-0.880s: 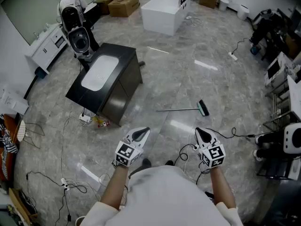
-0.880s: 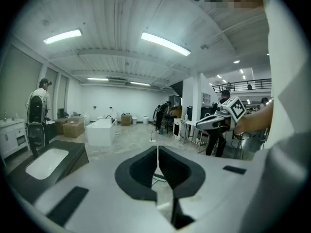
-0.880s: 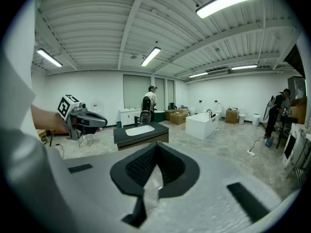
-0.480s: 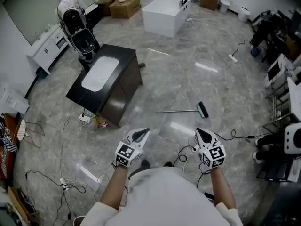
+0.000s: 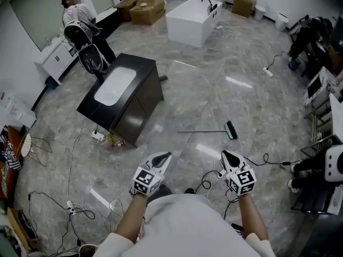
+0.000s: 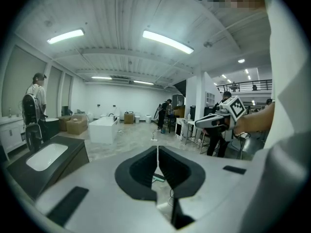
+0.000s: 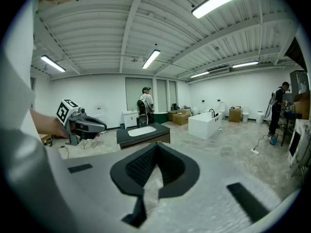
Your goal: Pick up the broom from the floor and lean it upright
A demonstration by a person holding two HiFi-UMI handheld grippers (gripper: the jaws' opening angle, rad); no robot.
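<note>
My left tool (image 5: 164, 157) and right tool (image 5: 227, 155) were both shut, holding nothing. The broom (image 5: 209, 130) lay flat on the floor (image 5: 214, 90) ahead, well apart from both. Risk: its thin handle hugs the floor, so my jaws could skid off it, or an off-centre grip could let the head swing.

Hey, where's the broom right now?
In the head view the broom lies flat on the floor, right of centre, ahead of the right gripper and right of the black sink cabinet.

Glossy grey marble floor (image 5: 214, 95), black vanity (image 5: 140, 103) with white basin (image 5: 115, 84) stood at left, white bathtub (image 5: 190, 17) beyond it, cardboard boxes (image 5: 146, 7) near far wall, strip lights (image 6: 167, 41) shone overhead.
</note>
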